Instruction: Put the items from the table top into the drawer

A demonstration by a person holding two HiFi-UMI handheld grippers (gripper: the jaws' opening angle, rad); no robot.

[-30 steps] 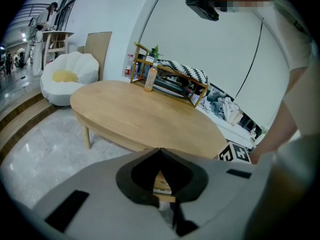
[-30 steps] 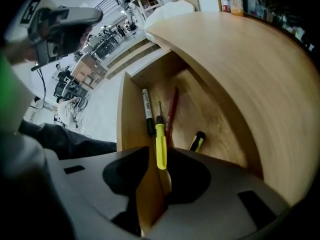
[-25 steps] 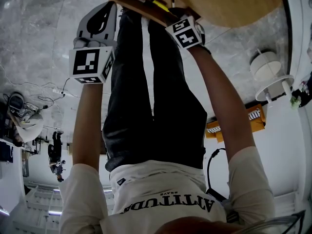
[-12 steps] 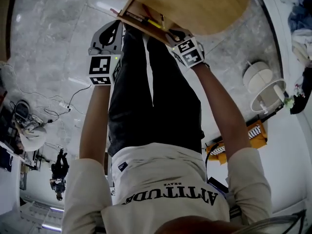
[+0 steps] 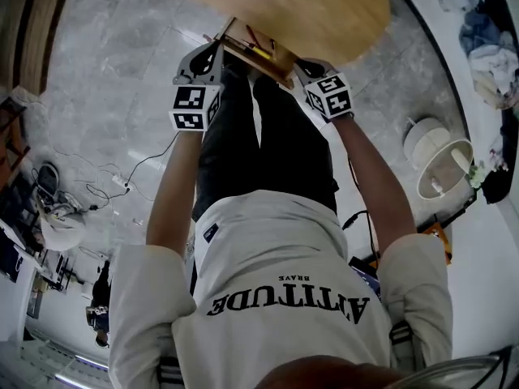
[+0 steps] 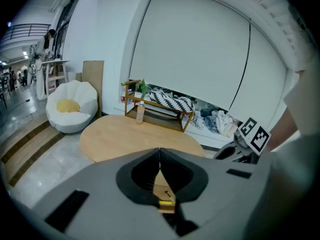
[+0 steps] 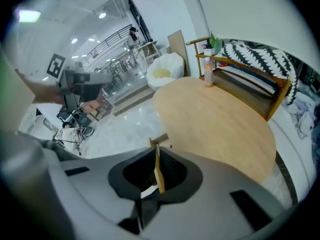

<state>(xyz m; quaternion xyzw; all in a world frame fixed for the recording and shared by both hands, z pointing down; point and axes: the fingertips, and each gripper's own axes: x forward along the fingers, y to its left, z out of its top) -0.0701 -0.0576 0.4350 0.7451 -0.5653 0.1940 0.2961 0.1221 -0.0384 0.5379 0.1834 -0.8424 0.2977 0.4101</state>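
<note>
The round wooden table has an open wooden drawer under its near edge, with a yellow pen-like item inside. My left gripper hangs above the drawer's left corner, jaws together and empty; past its jaws the drawer and the yellow item show far below. My right gripper hangs over the drawer's right corner. Its jaws are closing to a narrow slit with nothing held; only the drawer's thin wall shows behind them. The table top is bare.
A wooden rack with a striped cushion and a bottle stands beyond the table, beside a white beanbag chair. A white round stand is on the floor at right; cables and clutter lie at left.
Both grippers have lifted up and away from the drawer. The right one was over the drawer's inside and now hangs by its right corner. Table and drawer look smaller and farther.
</note>
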